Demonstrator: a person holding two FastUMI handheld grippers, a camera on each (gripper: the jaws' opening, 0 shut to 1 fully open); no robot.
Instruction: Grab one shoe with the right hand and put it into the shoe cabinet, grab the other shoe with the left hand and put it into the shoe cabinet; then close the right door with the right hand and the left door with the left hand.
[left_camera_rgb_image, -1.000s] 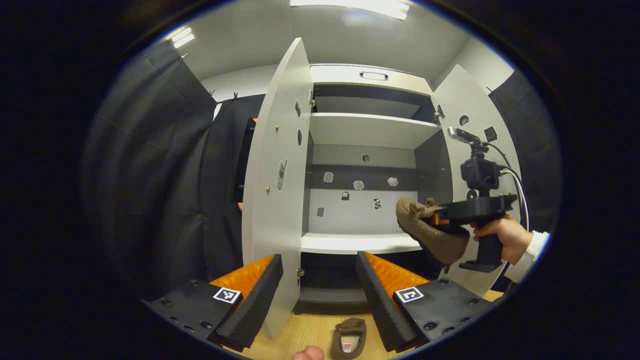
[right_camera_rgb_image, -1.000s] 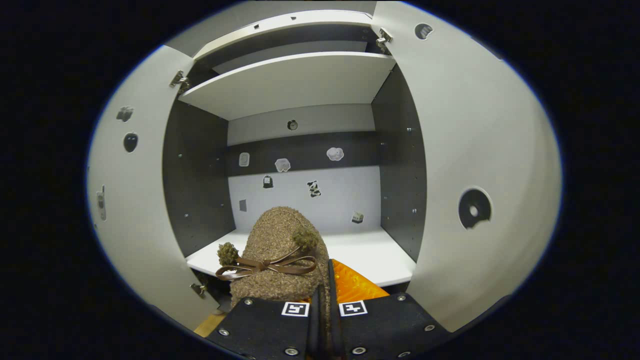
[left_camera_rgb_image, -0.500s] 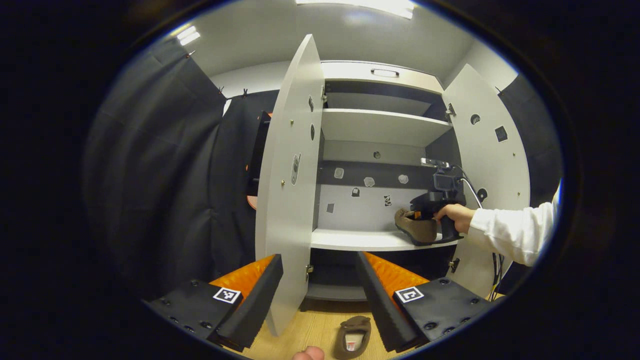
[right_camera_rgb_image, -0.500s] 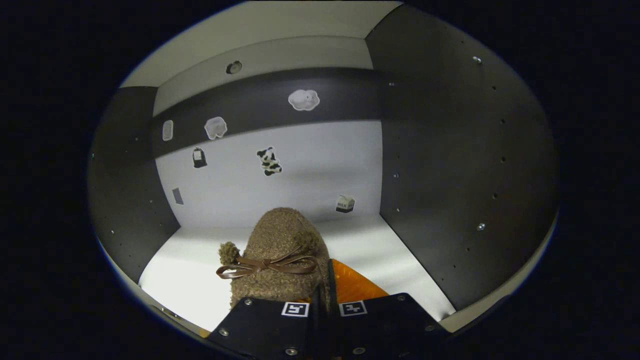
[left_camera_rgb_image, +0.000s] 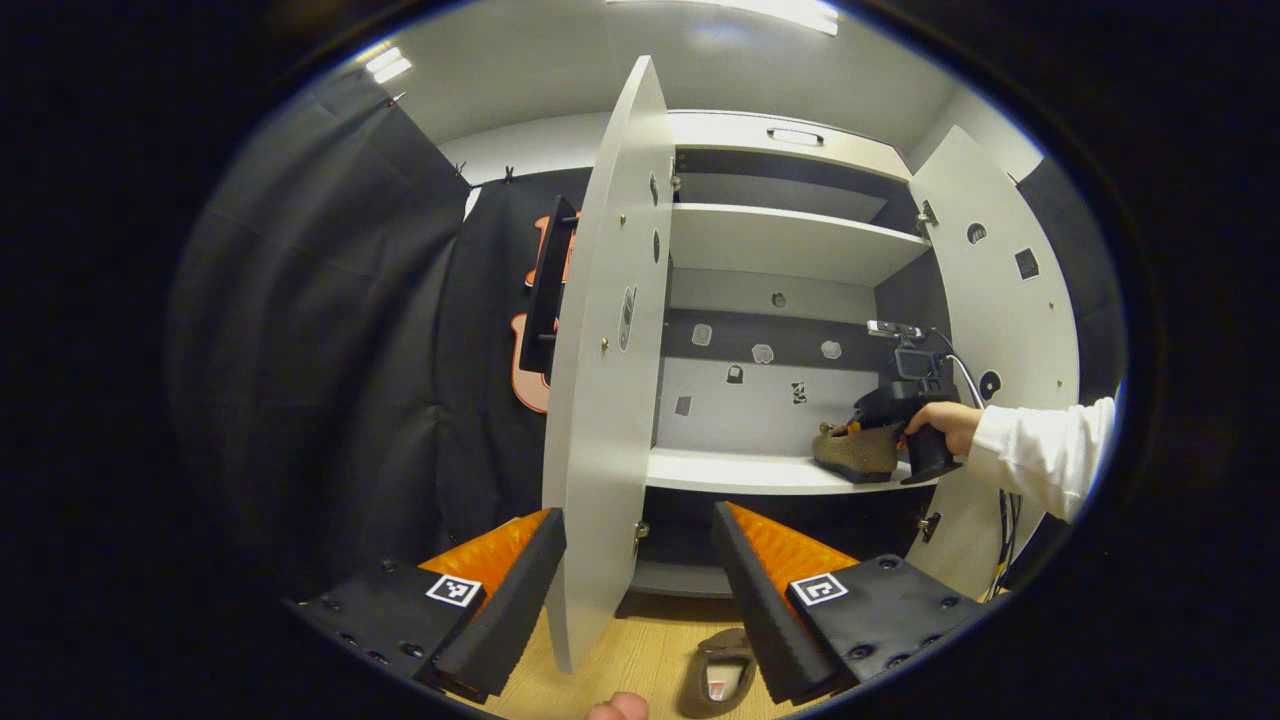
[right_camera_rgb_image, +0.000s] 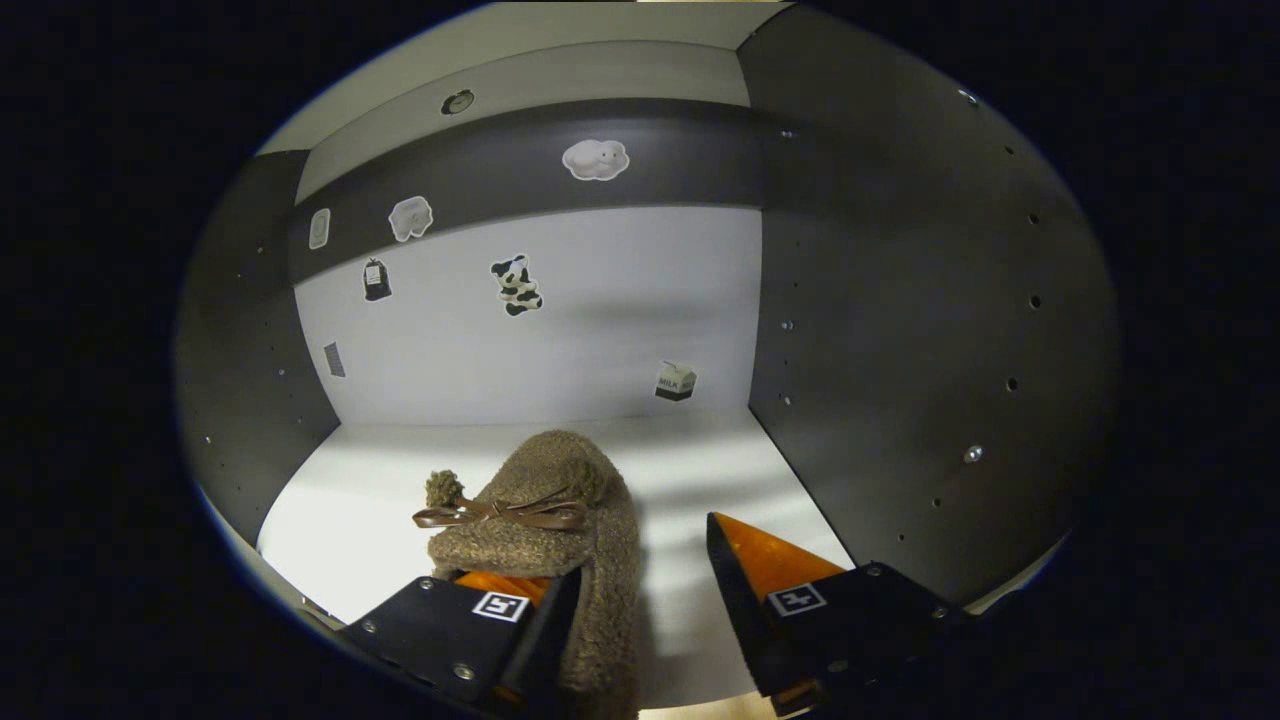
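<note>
Ceiling light (left_camera_rgb_image: 770, 10); edges seemingly warped.

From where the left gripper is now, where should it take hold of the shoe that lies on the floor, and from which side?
Judging by its pose, grip the shoe on the floor across the side wall at its open mouth, coming down from above. It lies sole down with the opening facing up, just below the open left gripper.

Booth's pretty plain: black cloth (left_camera_rgb_image: 330, 330) draped down the left side, pale grey wall (left_camera_rgb_image: 520, 160) behind it, and a bright ceiling light (left_camera_rgb_image: 790, 10) up top with a second one (left_camera_rgb_image: 392, 65) off in the corner. Floor (left_camera_rgb_image: 640, 660) is light wood, laminate I think, though only a small patch shows. More dark cloth (left_camera_rgb_image: 1085, 270) hangs on the far right.
</note>
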